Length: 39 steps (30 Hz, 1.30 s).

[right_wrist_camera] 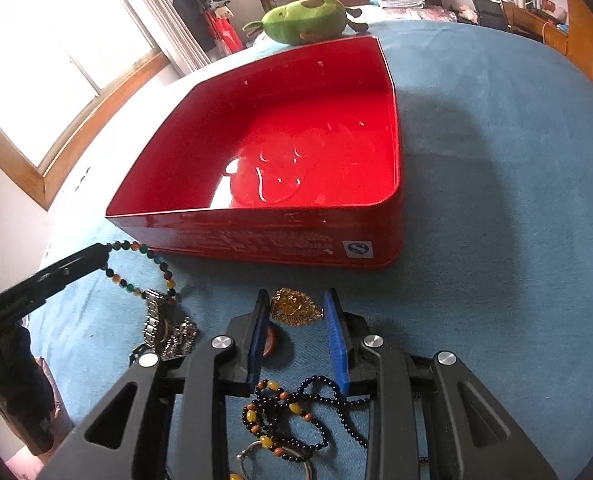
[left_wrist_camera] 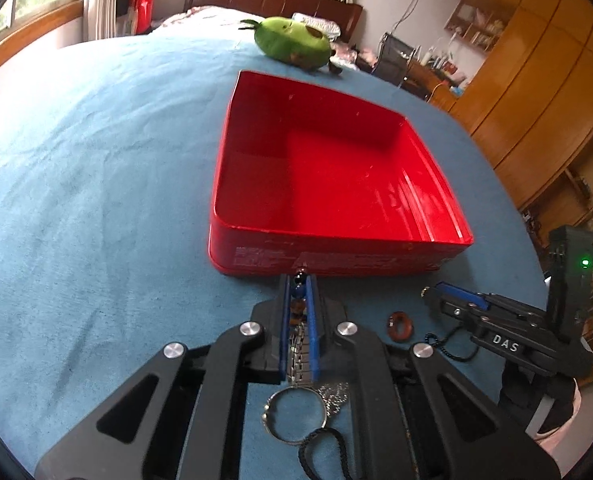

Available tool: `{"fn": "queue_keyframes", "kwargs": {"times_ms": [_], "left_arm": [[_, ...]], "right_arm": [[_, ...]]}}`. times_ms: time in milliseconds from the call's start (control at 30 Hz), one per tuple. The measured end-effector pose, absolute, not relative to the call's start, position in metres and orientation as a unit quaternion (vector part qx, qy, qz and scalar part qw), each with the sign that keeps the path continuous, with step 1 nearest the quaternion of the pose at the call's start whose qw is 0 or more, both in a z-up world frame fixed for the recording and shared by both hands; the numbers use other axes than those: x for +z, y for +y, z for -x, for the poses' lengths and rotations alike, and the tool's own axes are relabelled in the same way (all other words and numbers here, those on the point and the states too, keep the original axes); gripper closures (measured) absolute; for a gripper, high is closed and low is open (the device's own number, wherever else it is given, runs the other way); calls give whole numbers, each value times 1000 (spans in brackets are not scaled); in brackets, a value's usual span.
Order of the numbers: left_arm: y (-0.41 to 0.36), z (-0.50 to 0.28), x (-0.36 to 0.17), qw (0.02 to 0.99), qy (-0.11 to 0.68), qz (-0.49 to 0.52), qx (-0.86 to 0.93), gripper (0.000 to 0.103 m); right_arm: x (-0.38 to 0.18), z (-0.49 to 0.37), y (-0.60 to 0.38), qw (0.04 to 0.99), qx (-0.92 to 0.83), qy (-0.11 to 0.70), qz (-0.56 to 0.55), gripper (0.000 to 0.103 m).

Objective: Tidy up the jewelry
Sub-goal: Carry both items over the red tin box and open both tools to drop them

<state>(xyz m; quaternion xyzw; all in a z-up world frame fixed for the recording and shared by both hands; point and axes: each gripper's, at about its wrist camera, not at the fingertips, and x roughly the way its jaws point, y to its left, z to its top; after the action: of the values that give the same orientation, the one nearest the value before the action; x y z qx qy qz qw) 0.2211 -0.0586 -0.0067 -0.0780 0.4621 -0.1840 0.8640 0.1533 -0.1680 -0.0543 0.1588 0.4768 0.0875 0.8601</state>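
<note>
An empty red tin box (left_wrist_camera: 336,176) sits on the blue cloth. My left gripper (left_wrist_camera: 298,284) is shut on a string of coloured beads (left_wrist_camera: 297,300), just short of the box's near wall. In the right wrist view the left gripper (right_wrist_camera: 103,257) enters from the left with the bead string (right_wrist_camera: 152,258) hanging down from its tip toward a silver watch (right_wrist_camera: 158,320). My right gripper (right_wrist_camera: 296,296) is open, and a gold chain pile (right_wrist_camera: 296,309) lies on the cloth between its tips, untouched. A brown ring (right_wrist_camera: 271,342) lies by its left finger.
More bead bracelets (right_wrist_camera: 280,412) and a metal hoop (right_wrist_camera: 256,456) lie under the right gripper. A silver hoop (left_wrist_camera: 296,416), a fine chain (left_wrist_camera: 334,394) and a black cord (left_wrist_camera: 324,452) lie below the left gripper. A green plush toy (left_wrist_camera: 294,42) sits behind the box.
</note>
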Motion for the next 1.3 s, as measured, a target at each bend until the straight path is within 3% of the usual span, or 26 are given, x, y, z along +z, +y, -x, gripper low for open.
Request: {"fn": "queue_keyframes", "kwargs": {"times_ms": [467, 933, 1300], "left_arm": [[-42, -196, 9, 868, 443, 89, -207, 97], [-60, -227, 69, 888, 402, 61, -215, 97], [-69, -308, 17, 872, 447, 82, -180, 97]], "right_arm": [[-58, -162, -166, 851, 83, 493, -162, 75], [31, -183, -171, 891, 84, 423, -145, 75], [-8, -248, -164, 874, 64, 462, -138, 75]]}}
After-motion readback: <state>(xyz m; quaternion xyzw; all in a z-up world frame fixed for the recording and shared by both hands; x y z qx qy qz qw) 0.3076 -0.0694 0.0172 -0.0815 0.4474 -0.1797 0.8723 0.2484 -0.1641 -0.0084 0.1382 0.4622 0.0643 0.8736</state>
